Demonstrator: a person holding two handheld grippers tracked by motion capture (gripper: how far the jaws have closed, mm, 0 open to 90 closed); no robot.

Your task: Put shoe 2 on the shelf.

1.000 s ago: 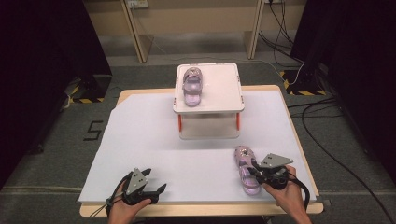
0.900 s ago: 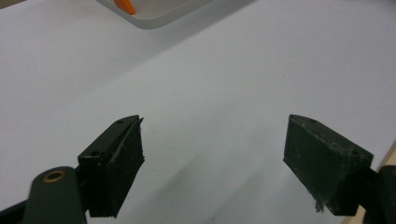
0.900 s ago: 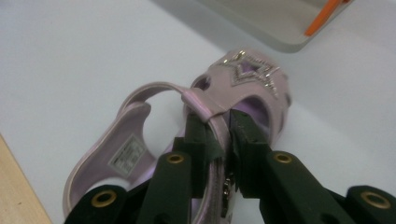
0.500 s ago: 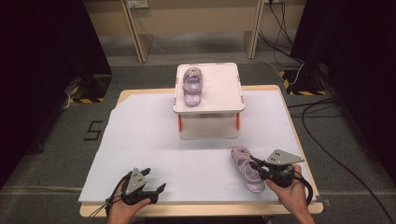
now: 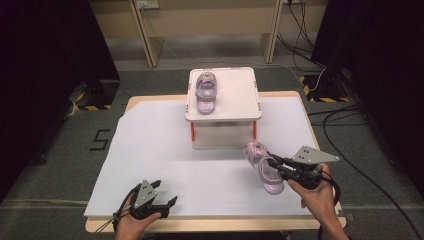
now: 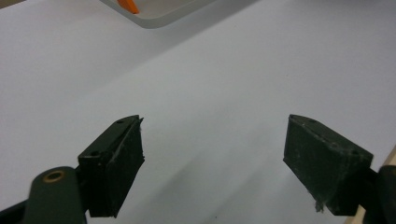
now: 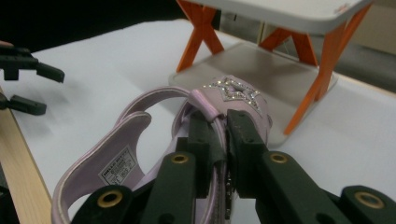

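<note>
Since earlier frames, right gripper (image 5: 272, 162) has raised the lilac sandal (image 5: 261, 164) off the table (image 5: 150, 150) near its right edge, jaws clenched on its strap. Left gripper (image 5: 165, 204) idle, released, near front edge. Likely next: carry sandal to the stand (image 5: 235, 95), beside its mate (image 5: 205, 91).

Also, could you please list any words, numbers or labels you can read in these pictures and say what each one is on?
"5": dark figure on the grey floor, left of the table.
White label on the insole of the sandal held in the right gripper: printed lines, too small and blurred to read.
Small reddish mark at the shelf top's corner: unreadable.
</note>
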